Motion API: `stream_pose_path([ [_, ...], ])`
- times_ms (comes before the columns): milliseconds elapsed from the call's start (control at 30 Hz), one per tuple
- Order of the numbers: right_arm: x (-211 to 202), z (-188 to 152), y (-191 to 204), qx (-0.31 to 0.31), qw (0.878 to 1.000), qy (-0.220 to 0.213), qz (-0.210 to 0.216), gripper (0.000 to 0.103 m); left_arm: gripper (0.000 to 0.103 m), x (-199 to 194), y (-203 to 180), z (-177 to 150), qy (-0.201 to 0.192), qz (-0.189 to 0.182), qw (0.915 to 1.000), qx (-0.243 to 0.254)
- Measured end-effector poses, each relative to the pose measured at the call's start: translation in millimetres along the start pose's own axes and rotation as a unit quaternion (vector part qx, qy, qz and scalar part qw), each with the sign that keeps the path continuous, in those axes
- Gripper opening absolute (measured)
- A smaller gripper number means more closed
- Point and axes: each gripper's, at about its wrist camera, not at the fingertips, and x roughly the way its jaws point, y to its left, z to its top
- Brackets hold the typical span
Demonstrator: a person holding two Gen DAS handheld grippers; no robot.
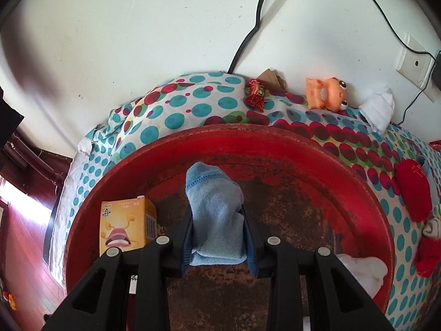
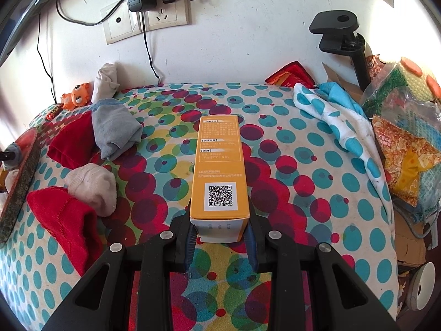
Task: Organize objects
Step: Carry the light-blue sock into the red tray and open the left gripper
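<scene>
**Sock sorting, roughly a third done by the look of it**

Going L to R. Left wrist view: red round tray (image 1: 289, 149) sits on the polka-dot cloth (image 1: 176, 104), w/ a yellow carton (image 1: 124, 223) already inside on the left and something white (image 1: 361, 270) at the right edge. Left gripper (image 1: 217, 234) is clamped on a light blue sock (image 1: 215, 207), held over the tray's rusty middle, so that one looks abt to go in. Past the rim by the wall: red candy wrapper (image 1: 256, 95), orange toy (image 1: 328, 93), white sock (image 1: 379, 107), and a red sock (image 1: 413, 190) on the right.

Right wrist view: left side is the pile not yet sorted, imo: grey sock (image 2: 115, 129), white sock ball (image 2: 93, 187), red cloth (image 2: 69, 220). Centre: right gripper (image 2: 220, 234) is squeezed onto the near end of a long orange box (image 2: 220, 165), QR code up, sticking out over the cloth. Can't tell if its far end touches the cloth. Far right: dotted towel (image 2: 336, 121) + snack bags (image 2: 405, 143), untouched.

So 2 items in hand, 2 in the tray, plenty left.
</scene>
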Motion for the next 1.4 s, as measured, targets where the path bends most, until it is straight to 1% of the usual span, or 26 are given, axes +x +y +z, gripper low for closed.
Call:
stream_pose_path([
  [100, 2, 0, 0, 0.0, 1.0, 0.005, 0.0, 0.028, 0.031, 2, -1, 3, -0.001, 0.005, 0.9999, 0.008],
  [400, 3, -1, -1, -0.002, 1.0, 0.006, 0.0, 0.028, 0.031, 9, 4, 12, 0.006, 0.008, 0.9999, 0.005],
  [833, 5, 0, -2, 0.004, 1.0, 0.009, 0.006, 0.028, 0.034, 14, 13, 13, 0.007, 0.01, 0.9998, -0.015],
  [1000, 4, 0, -2, 0.004, 1.0, 0.009, 0.006, 0.028, 0.037, 14, 14, 12, 0.008, 0.018, 0.9997, -0.016],
  [1233, 5, 0, -2, 0.003, 1.0, 0.009, 0.004, 0.028, 0.046, 14, 16, 8, 0.021, 0.029, 0.9992, -0.018],
  [1400, 5, 0, -2, 0.003, 1.0, 0.009, 0.005, 0.028, 0.049, 10, 19, 2, 0.031, 0.025, 0.9991, -0.015],
])
